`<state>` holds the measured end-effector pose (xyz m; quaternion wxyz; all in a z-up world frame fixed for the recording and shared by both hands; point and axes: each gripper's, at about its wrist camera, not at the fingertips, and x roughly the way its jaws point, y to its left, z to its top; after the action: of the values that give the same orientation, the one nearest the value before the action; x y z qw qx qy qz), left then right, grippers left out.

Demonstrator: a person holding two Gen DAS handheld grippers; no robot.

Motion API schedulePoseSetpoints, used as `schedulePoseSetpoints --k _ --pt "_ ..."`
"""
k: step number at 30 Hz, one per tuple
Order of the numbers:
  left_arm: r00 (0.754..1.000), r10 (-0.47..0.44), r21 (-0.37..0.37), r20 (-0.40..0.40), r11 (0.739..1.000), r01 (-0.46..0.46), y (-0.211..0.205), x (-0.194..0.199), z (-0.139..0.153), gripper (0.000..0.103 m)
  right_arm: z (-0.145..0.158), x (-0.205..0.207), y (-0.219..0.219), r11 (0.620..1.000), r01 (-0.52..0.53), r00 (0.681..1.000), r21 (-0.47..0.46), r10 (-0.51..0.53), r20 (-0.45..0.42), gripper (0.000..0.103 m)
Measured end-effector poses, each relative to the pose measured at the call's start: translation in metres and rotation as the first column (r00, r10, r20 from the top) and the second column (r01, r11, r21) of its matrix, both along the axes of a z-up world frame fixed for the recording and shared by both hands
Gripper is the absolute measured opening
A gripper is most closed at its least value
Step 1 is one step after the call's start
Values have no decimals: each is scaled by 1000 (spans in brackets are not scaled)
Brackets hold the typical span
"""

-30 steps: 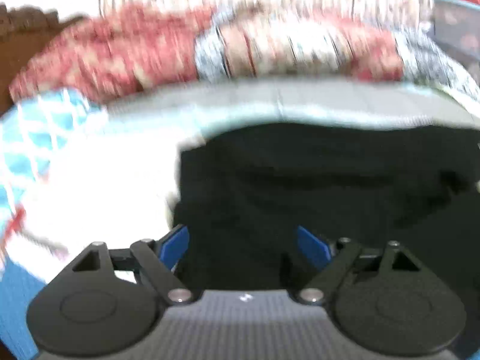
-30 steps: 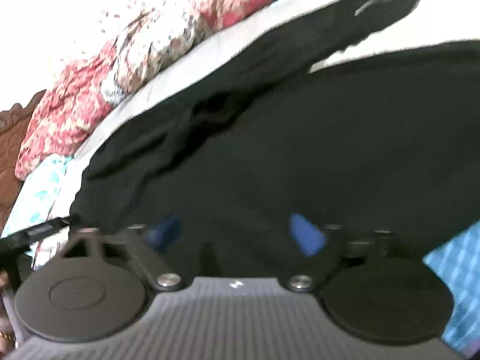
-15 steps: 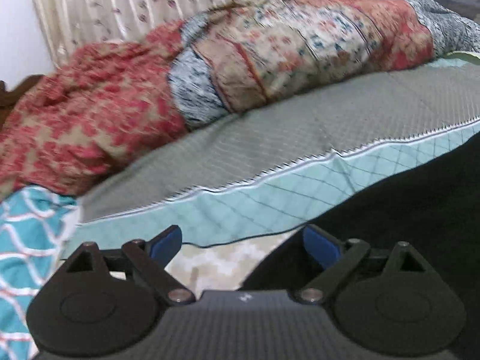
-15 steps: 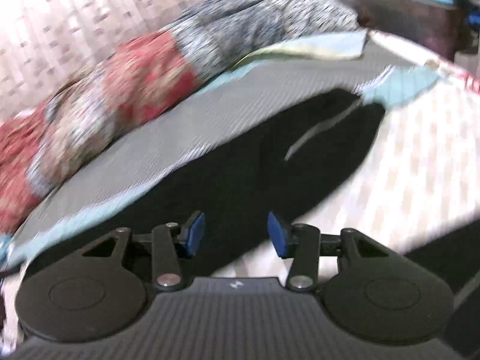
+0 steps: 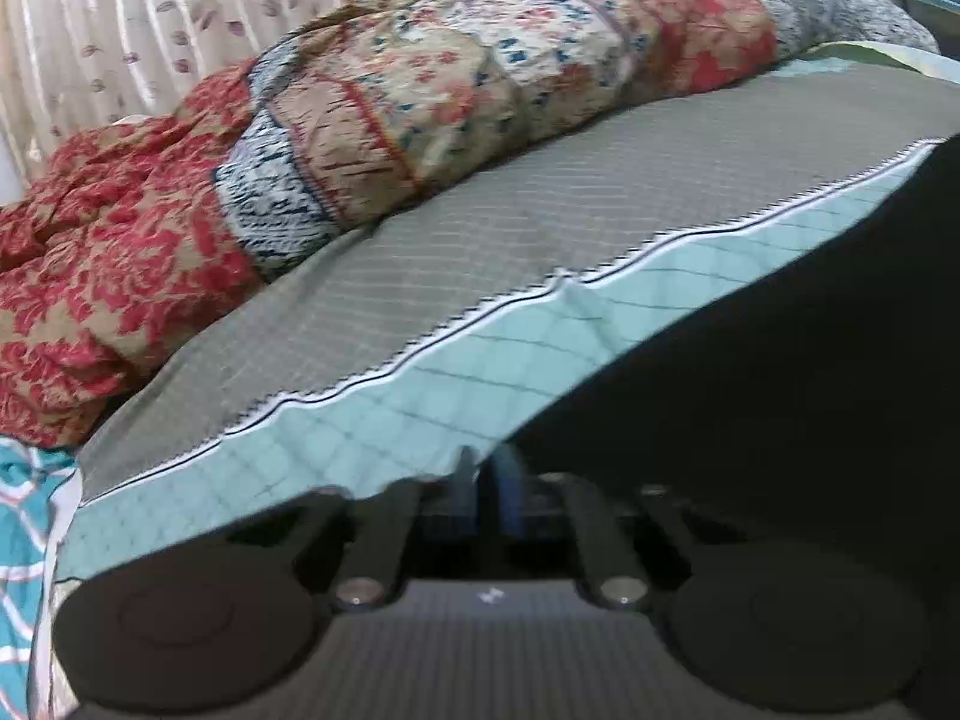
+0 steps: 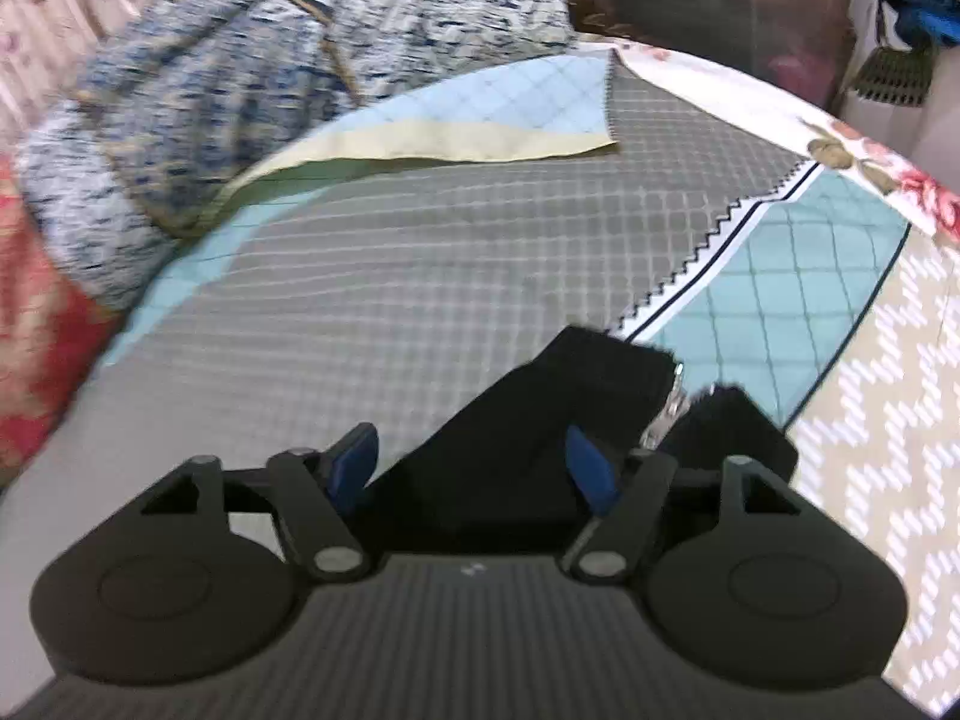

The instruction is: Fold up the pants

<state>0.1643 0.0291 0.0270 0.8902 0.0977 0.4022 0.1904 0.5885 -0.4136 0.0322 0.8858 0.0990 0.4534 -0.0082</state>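
The black pants (image 5: 780,372) lie on the bed and fill the right of the left wrist view. My left gripper (image 5: 486,489) is shut, its blue pads together at the pants' edge; the dark fabric hides whether cloth sits between them. In the right wrist view the waistband end of the pants (image 6: 540,420), with a metal zipper or button (image 6: 672,402), lies between my right gripper's (image 6: 474,462) blue pads, which stand apart. The right gripper is open around the cloth.
A grey and teal quilted bedspread (image 5: 510,252) covers the bed (image 6: 420,252). A rolled red and blue patterned quilt (image 5: 360,108) lies along the far side, before a curtain (image 5: 150,12). A beige zigzag sheet (image 6: 888,420) is at the right. Furniture (image 6: 720,18) stands beyond the bed.
My left gripper has closed from wide open to shut at the pants' edge. My right gripper has moved to the waistband end, its pads now wider apart around the cloth.
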Motion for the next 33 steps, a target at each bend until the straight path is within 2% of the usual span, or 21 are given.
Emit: schedulePoseSetpoints --k 2,4,5,6,7,8,12,16,22,26,33 --pt "1000 3 32 22 999 -3 -11 -1 1 5 -9 11 5 998 20 1000 -68 -22 -21 78" --pt "998 17 32 60 999 -19 -17 -6 8 5 -21 16 7 994 6 999 -112 -11 -45 77" --pt "996 26 28 85 999 -29 -21 -10 14 4 -22 16 8 992 -4 999 -130 -1 -36 66" --pt "994 32 28 109 999 -35 -25 -15 20 4 -22 13 9 987 -13 1000 -160 10 -18 34" --pt "991 37 30 131 999 -41 -29 -20 27 4 -20 10 8 984 -30 1000 -175 29 -7 16" --pt "987 41 36 153 998 -47 -34 -27 34 4 -19 7 3 989 -47 999 -140 46 -11 11" --pt "975 47 53 218 997 -60 -55 -53 64 4 5 -20 -31 1000 -5 998 3 4 70 9" --pt "962 39 77 270 995 -62 -80 -83 91 4 41 -64 -73 987 11 986 161 -38 161 9" --pt "946 50 80 319 994 -79 -122 -141 117 4 89 -150 -134 972 -13 962 235 -53 269 9" --pt "941 67 64 331 994 -93 -145 -182 121 4 95 -207 -173 970 3 949 243 -79 304 9" --pt "940 126 -5 317 991 -132 -178 -249 109 4 70 -288 -235 954 70 938 290 -162 305 9"
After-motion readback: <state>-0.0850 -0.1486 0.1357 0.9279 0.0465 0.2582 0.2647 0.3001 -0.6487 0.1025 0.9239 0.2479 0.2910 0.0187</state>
